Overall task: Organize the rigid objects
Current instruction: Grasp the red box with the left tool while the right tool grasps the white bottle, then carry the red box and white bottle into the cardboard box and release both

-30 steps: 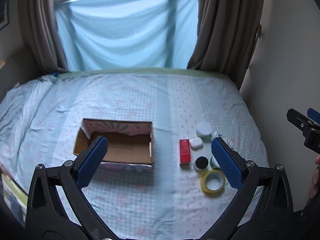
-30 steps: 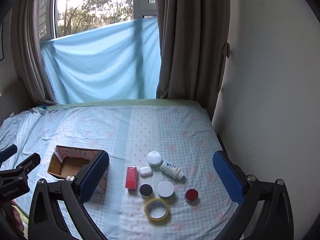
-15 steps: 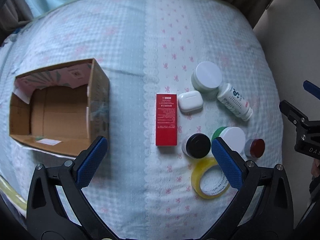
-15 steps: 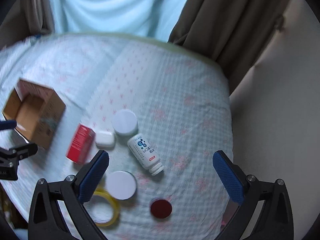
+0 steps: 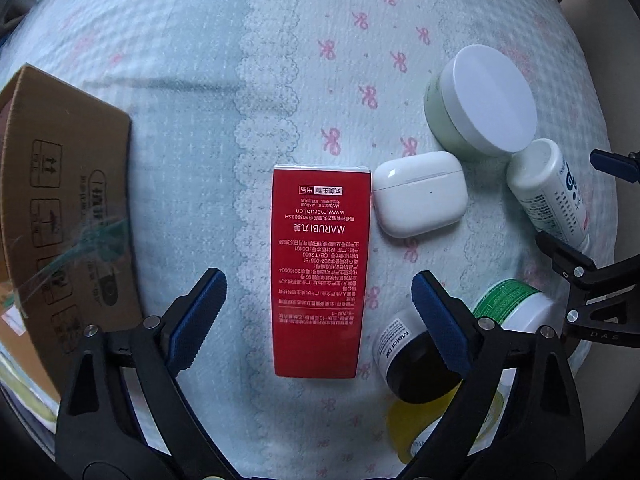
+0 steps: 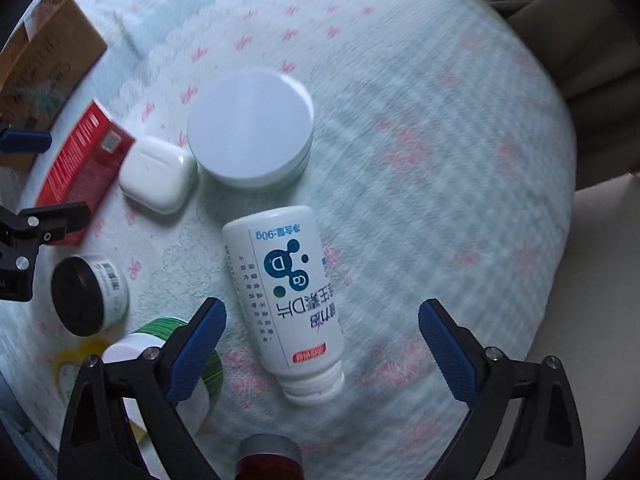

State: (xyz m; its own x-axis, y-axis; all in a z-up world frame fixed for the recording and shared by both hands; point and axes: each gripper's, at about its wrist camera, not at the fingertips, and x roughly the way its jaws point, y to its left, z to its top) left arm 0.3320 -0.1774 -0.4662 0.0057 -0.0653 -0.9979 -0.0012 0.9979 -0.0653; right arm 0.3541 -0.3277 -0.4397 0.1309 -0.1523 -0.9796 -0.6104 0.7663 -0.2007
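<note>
- The cardboard box (image 5: 60,216) sits at the left edge of the bedspread (image 5: 192,80); its inside is out of view.
- The red carton (image 5: 318,268) lies flat between the box and the white earbud case (image 5: 420,194), which it touches, its long axis running along the left gripper's (image 5: 318,316) fingers.
- The white bottle (image 6: 286,300) lies on its side, cap end toward the right gripper (image 6: 322,344).
- Both grippers are spread wide, holding nothing.
</note>
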